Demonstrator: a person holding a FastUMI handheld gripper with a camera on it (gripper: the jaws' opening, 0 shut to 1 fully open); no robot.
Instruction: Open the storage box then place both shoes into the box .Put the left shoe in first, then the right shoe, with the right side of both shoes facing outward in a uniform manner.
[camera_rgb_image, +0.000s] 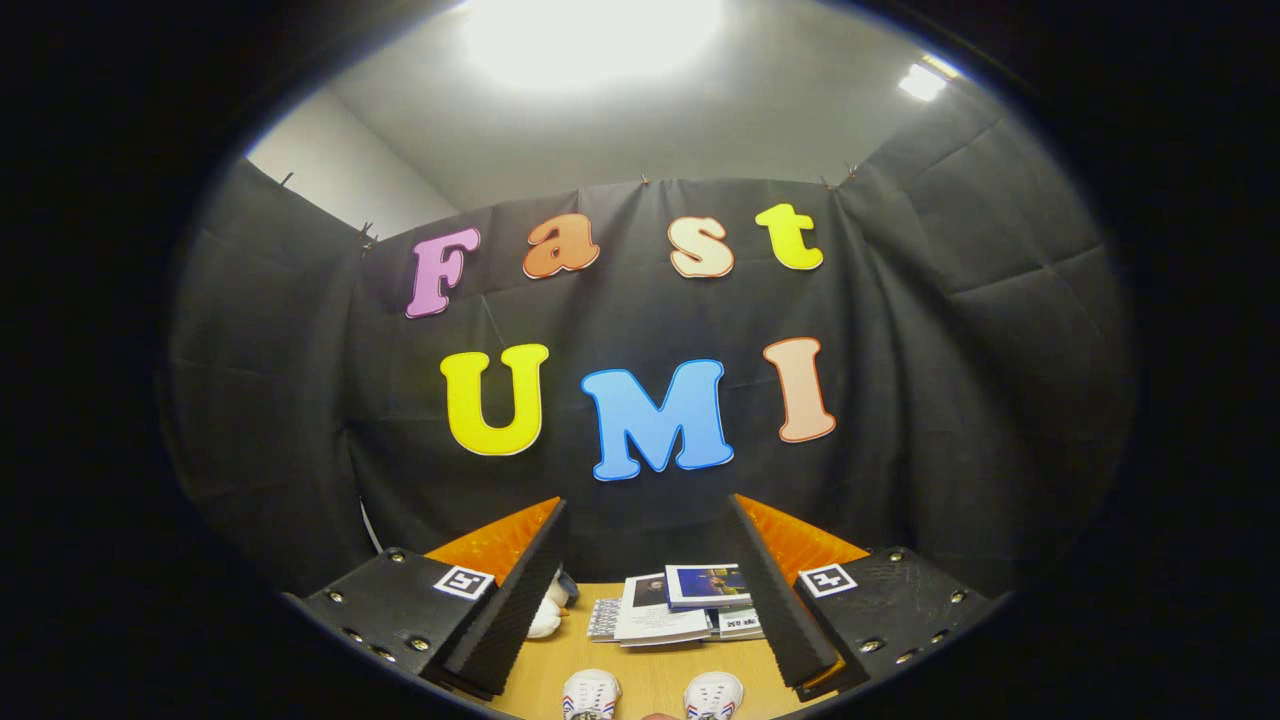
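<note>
1. Holding the gripper (648, 600) high and roughly level, you have it aimed at the booth's back wall, with its two fingers (510, 600) spread wide apart and clamped on nothing.
2. Your two shoes sit low between the fingers, close under the gripper, toes pointing away from you: the left shoe (590, 694) nearer the left finger and the right shoe (714, 695) nearer the right finger, apart from each other, both white with coloured stripes.
3. You can see both shoes resting on the wooden table (650, 672), touching neither finger.
4. Beyond the shoes, between the fingers, you have a stack of booklets (665, 610) lying flat on the table.
5. Just beside the left finger's inner face, you can make out a white soft object (547, 615), partly hidden, so you cannot tell what it is.
</note>
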